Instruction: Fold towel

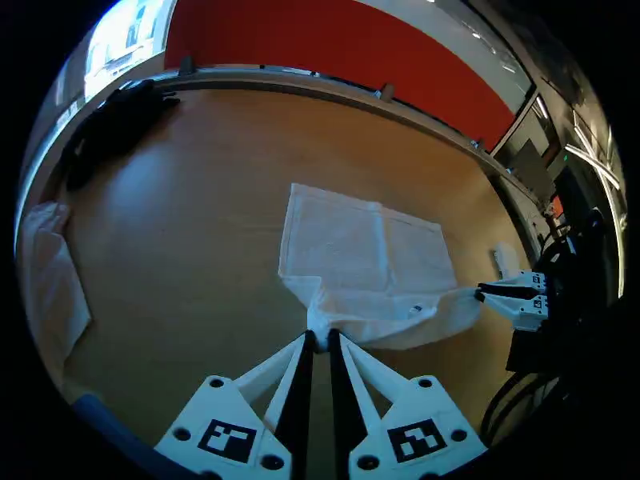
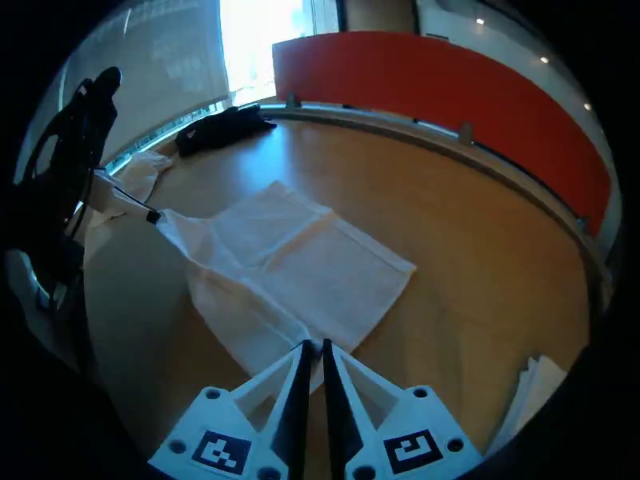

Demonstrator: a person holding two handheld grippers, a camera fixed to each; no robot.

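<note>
Two corners of the white towel are being pinched at once. You are clamping your left claw tight on one bunched corner, right at its fingertips. Your right claw, off to the left claw's right, is gripping the neighbouring corner with its fingers closed on the cloth. The edge between the two claws is hanging raised and sagging. The rest of the towel is lying flat on the wooden table just ahead of the left claw. A dark bundle is sitting far ahead and to that claw's left, and a loose white cloth is lying well to its left. A red panel is running along the table's far edge. In the right gripper view, more white cloth is resting beside the right claw, to its right.
</note>
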